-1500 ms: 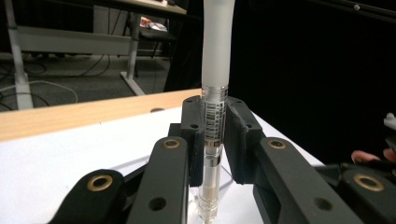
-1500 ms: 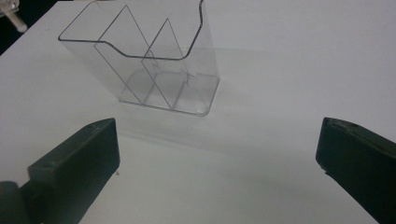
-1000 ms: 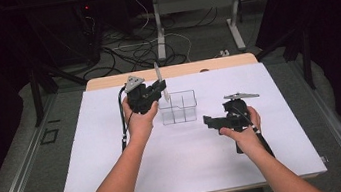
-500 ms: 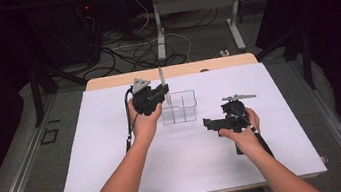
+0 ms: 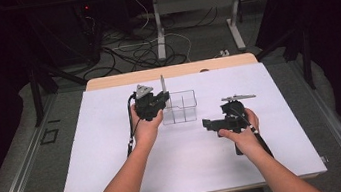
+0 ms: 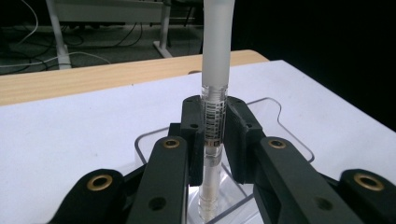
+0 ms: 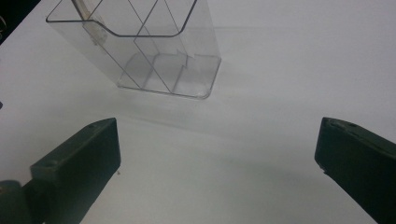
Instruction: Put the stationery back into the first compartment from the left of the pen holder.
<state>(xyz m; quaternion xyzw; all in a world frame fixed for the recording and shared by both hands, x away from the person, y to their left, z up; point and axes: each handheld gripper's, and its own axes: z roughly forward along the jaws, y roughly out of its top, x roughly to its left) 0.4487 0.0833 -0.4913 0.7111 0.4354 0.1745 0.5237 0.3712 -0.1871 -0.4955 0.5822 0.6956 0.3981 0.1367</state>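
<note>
Pen [image 6: 214, 119] sits upright, clamped tight in the left gripper [image 5: 155, 104], its tip now down inside the clear organizer [image 5: 180, 107] at the left-hand compartment. Compared with a second ago that hand has dropped lower over the organizer (it was hovering higher before), so I'd say the drop-in is nearly done and letting go comes next. Right gripper [image 5: 218, 123] waits on the desk [image 5: 95, 152] right of the organizer, jaws wide apart, holding nothing.
</note>
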